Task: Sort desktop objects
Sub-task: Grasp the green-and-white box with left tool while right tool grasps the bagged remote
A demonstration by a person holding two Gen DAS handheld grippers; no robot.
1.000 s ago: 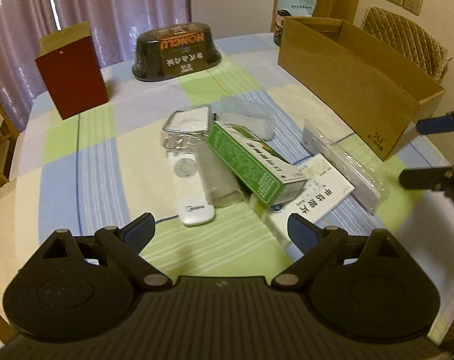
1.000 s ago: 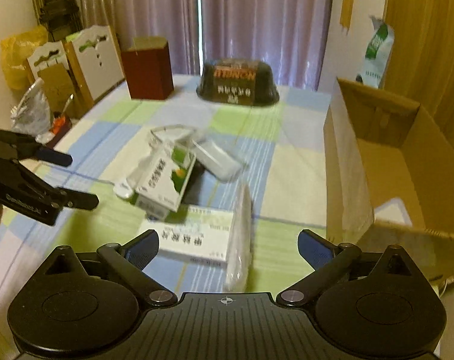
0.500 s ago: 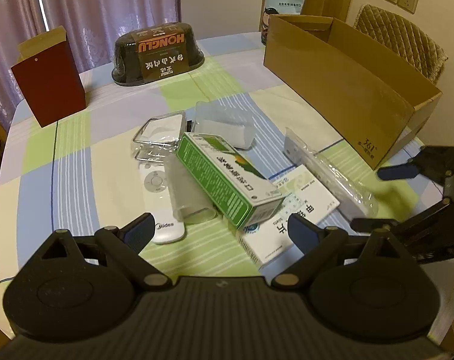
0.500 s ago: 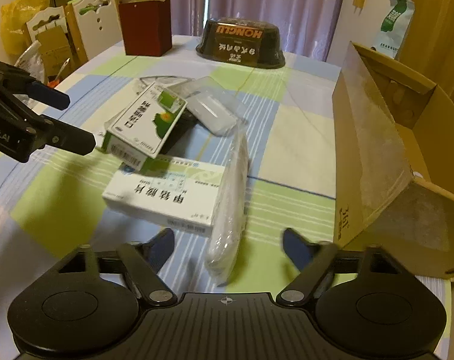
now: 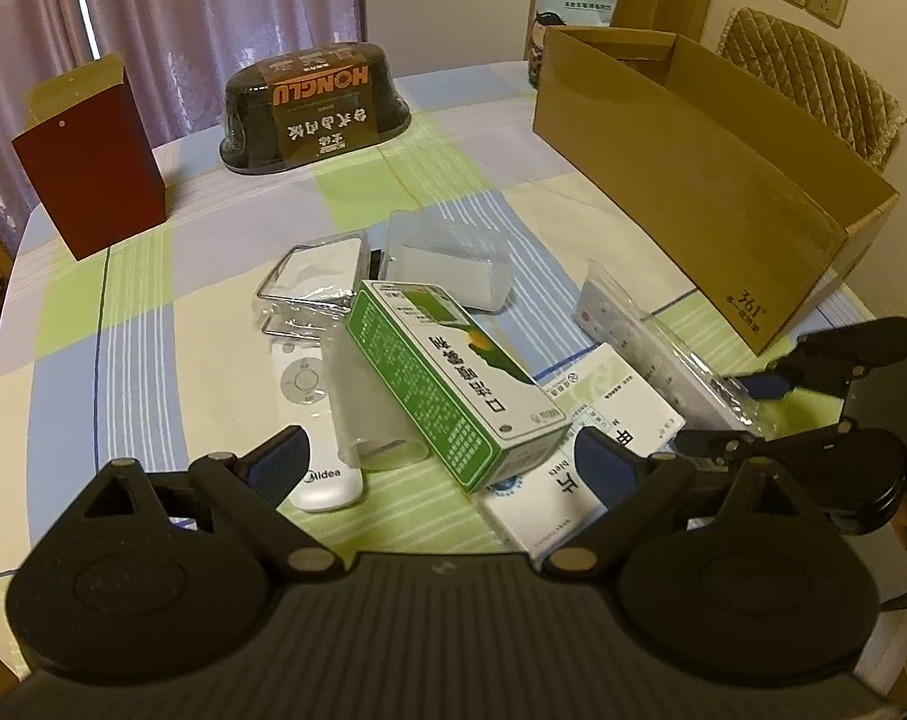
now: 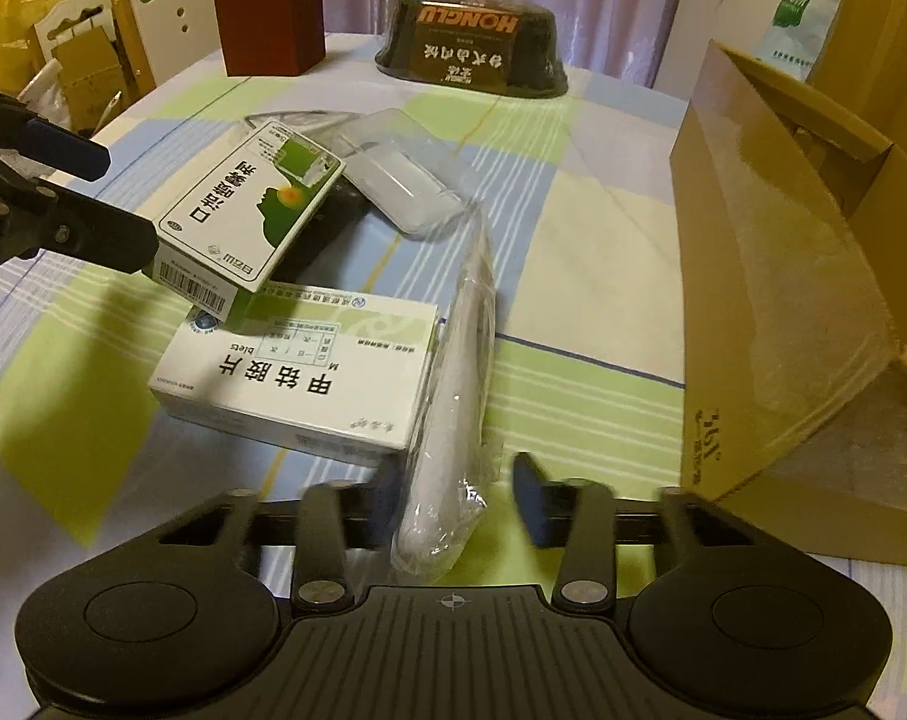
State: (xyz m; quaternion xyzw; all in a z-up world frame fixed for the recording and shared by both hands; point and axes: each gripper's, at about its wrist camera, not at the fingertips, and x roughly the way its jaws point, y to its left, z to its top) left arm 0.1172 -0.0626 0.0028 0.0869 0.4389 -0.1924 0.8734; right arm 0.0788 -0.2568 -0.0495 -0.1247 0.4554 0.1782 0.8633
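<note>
While left gripper (image 5: 438, 459) waits, right gripper (image 6: 456, 495) narrowed around wrapped remote (image 6: 459, 396).

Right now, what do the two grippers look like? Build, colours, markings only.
Both are matte black plastic. Left gripper: ribbed centre plate, two round side housings, triangular cut-outs, silver pivot pins, linkage arms ending in blue-padded fingers. Right gripper has the same build, with a small crosshair mark on its ribbed plate; its fingers are motion-blurred. No cables or sleeves visible.

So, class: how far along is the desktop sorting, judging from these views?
Hardly begun. Done: nothing visibly sorted; little of the cardboard box's inside shows. In hand: the right gripper straddles the plastic-wrapped remote, fingers blurred. Left: green box, white box, Midea remote; the left gripper is open.
</note>
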